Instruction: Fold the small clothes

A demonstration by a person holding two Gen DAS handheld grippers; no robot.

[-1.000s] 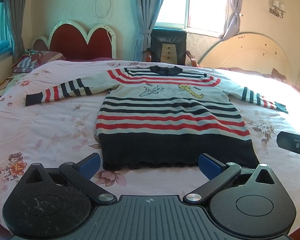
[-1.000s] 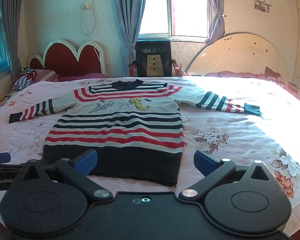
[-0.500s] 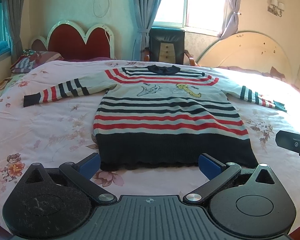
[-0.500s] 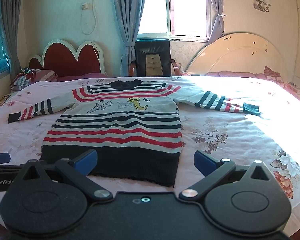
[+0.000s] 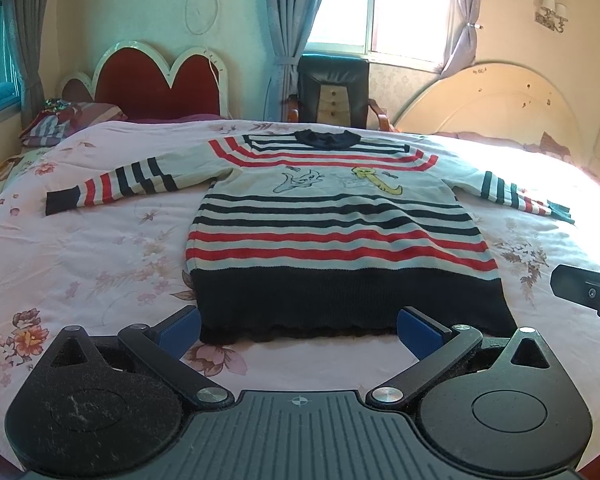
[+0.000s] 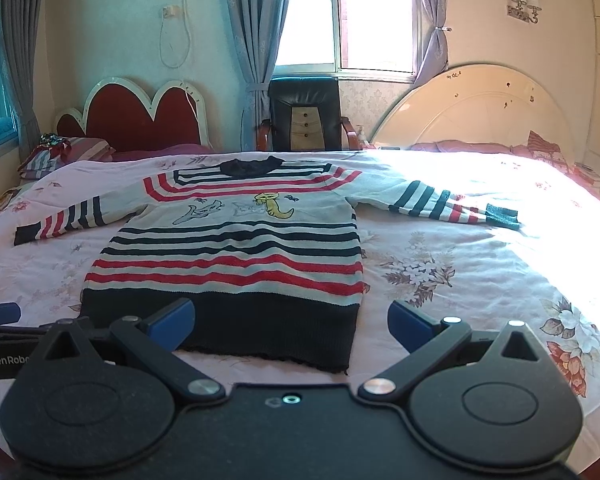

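Sweater (image 5: pixel 340 236) is lying flat on the bed (image 5: pixel 80 264), hem nearest both grippers, collar pointing away, sleeves spreading sideways. Left gripper (image 5: pixel 299 326) is hovering wide open before the hem's middle; right gripper (image 6: pixel 291 320), likewise open, is facing the hem's right corner.

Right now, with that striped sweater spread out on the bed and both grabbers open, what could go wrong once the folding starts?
1. The sweater lies on a soft quilt; the left hand-held gripper, open at the dark hem, might pinch quilt too.
2. The right hand-held gripper is open near the hem's right corner; uneven lifts could skew the fold.
3. Both sleeves are spread wide; the right sleeve may drag and bunch.
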